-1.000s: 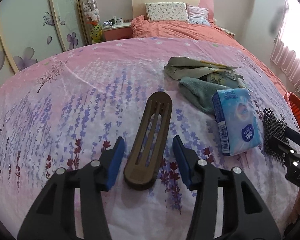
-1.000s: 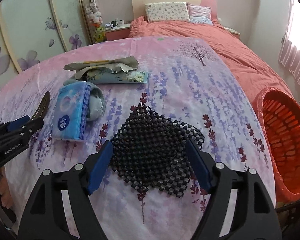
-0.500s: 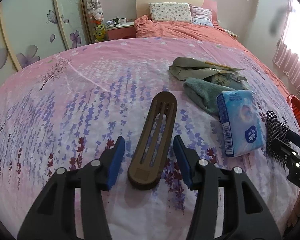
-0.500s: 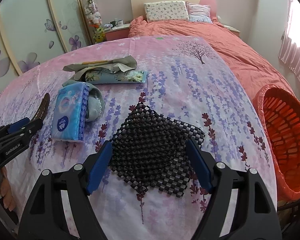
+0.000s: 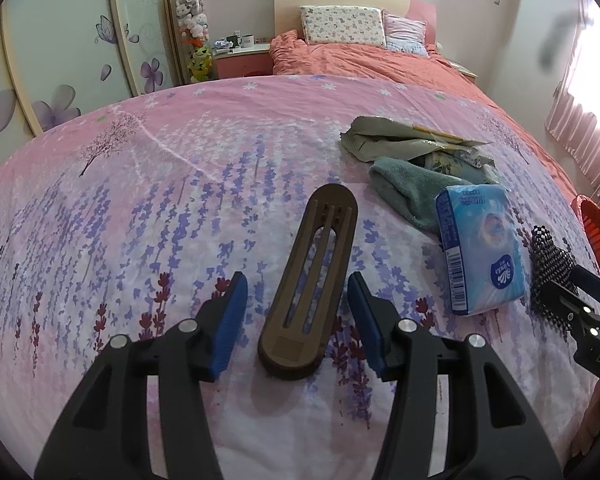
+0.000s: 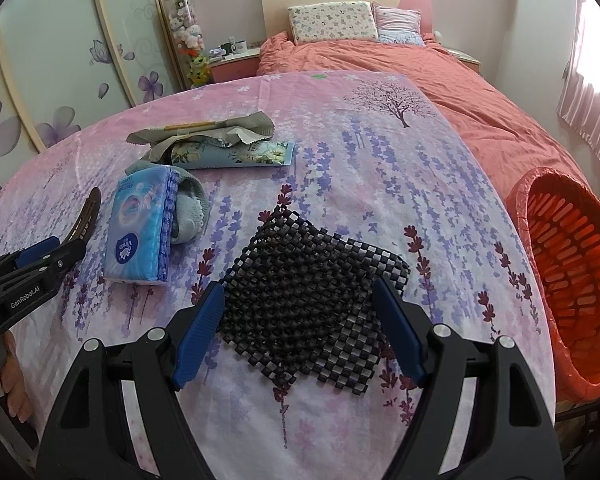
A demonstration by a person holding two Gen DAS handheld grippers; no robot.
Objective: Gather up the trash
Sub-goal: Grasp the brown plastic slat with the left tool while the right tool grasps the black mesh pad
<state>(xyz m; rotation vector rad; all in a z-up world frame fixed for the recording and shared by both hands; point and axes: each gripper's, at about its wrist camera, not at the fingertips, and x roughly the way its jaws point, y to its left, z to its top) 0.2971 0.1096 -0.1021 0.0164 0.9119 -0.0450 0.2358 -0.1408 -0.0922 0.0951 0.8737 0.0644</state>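
Observation:
A brown slotted oblong piece (image 5: pixel 308 280) lies on the pink flowered bedspread (image 5: pixel 140 200). My left gripper (image 5: pixel 298 300) is open, with a blue pad on each side of the piece's near end and a narrow gap on both sides. A black mesh mat (image 6: pixel 312 288) lies flat on the cover. My right gripper (image 6: pixel 300 308) is open and wide, its pads straddling the mat's near part. A blue tissue pack (image 5: pixel 480 248) (image 6: pixel 140 232) lies between the two, leaning on a teal towel (image 5: pixel 408 188).
A grey wrapper (image 6: pixel 204 132) and a floral packet (image 6: pixel 240 154) lie behind the tissue pack. An orange basket (image 6: pixel 572 268) stands off the bed's right edge. A person's hand (image 6: pixel 4 376) shows at the lower left. A second bed with pillows stands behind.
The scene has slid slightly to the right in the left wrist view. Both grippers stand over the same objects with their jaws as wide as before.

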